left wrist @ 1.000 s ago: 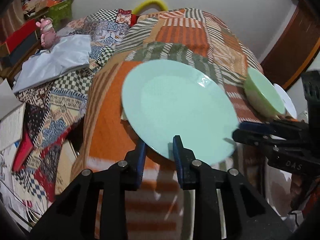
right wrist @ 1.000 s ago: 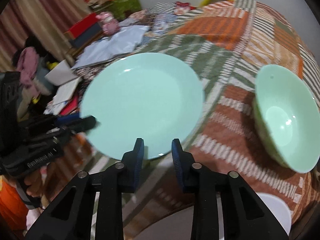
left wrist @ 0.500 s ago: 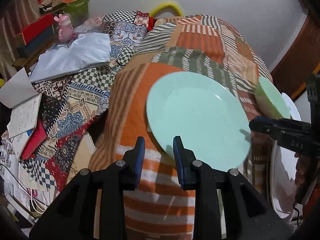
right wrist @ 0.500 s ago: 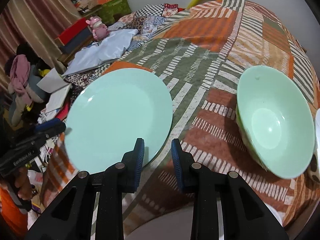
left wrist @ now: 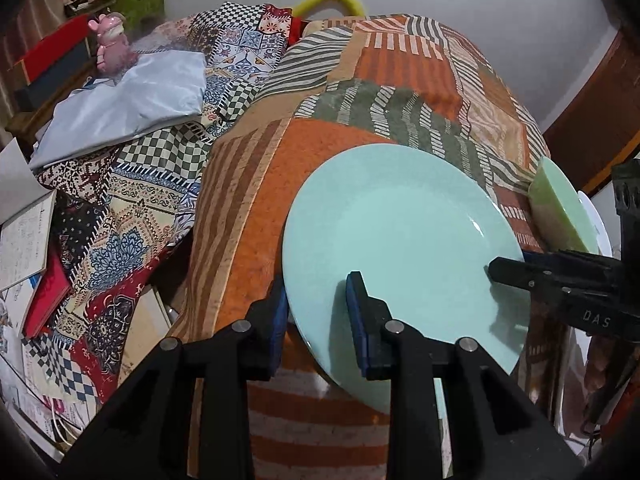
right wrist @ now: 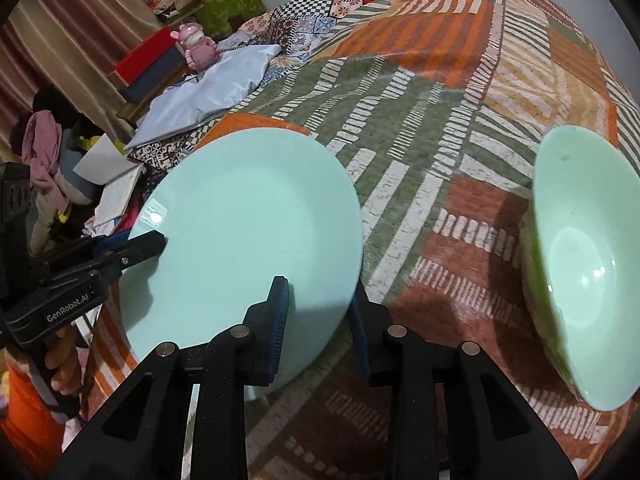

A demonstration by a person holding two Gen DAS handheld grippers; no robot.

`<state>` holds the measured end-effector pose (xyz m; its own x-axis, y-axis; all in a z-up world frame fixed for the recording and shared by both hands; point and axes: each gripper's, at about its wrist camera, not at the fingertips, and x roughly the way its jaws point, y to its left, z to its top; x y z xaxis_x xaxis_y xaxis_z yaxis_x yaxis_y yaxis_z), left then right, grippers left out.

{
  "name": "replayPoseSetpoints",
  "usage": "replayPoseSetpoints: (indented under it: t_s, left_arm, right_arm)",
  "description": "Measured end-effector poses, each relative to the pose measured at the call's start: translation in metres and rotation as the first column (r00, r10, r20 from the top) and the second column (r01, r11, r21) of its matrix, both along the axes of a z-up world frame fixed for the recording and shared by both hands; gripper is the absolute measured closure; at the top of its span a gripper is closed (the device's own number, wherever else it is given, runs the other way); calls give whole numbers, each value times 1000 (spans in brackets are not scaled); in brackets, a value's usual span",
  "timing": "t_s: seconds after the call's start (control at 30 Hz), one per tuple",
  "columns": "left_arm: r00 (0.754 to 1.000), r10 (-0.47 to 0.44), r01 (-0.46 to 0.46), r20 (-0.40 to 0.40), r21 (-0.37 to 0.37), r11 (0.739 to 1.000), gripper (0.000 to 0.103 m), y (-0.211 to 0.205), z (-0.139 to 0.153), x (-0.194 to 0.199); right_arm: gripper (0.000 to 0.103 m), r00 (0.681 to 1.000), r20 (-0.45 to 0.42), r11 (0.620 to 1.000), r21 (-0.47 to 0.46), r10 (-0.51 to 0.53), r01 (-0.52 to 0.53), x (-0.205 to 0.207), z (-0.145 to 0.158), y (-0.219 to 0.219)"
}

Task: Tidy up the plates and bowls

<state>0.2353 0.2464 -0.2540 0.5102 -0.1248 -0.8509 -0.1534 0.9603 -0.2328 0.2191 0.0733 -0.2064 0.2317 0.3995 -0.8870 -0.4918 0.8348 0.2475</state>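
Observation:
A pale green plate (left wrist: 396, 240) is held above the patchwork-covered table (left wrist: 400, 64), out over its near left corner. My left gripper (left wrist: 316, 312) has one finger above and one below the plate's near rim. My right gripper (right wrist: 320, 312) straddles the rim on the opposite side; it also shows in the left wrist view (left wrist: 504, 268). The plate also shows in the right wrist view (right wrist: 248, 240), with the left gripper (right wrist: 148, 244) at its left edge. A green bowl (right wrist: 584, 272) sits on the table to the right of the plate, tilted toward me. How tightly either gripper grips the rim is unclear.
A white plate (left wrist: 596, 220) peeks out beyond the bowl at the table's right edge. Left of the table lie a grey-blue cloth (left wrist: 120, 104), patterned fabrics, books and papers (left wrist: 24, 240), a pink toy (left wrist: 112, 44) and boxes.
The plate has moved toward the near left corner of the table, held by both grippers. The bowl now sits further right in the right wrist view.

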Motion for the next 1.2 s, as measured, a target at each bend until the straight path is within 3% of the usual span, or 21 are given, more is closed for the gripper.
replayPoseSetpoints:
  t_s: [0.4,1.2]
  left_arm:
    - [999,-18,17,50,32,999,75,-7,13,-16]
    - [987,-31,22,159,58,998,75,-58,87,-78]
  right_arm:
    - [75,998,54,1000,4,14,-15,-8,15,-3]
    - [75,985,171,994,104,-27,9,-59,72,-58]
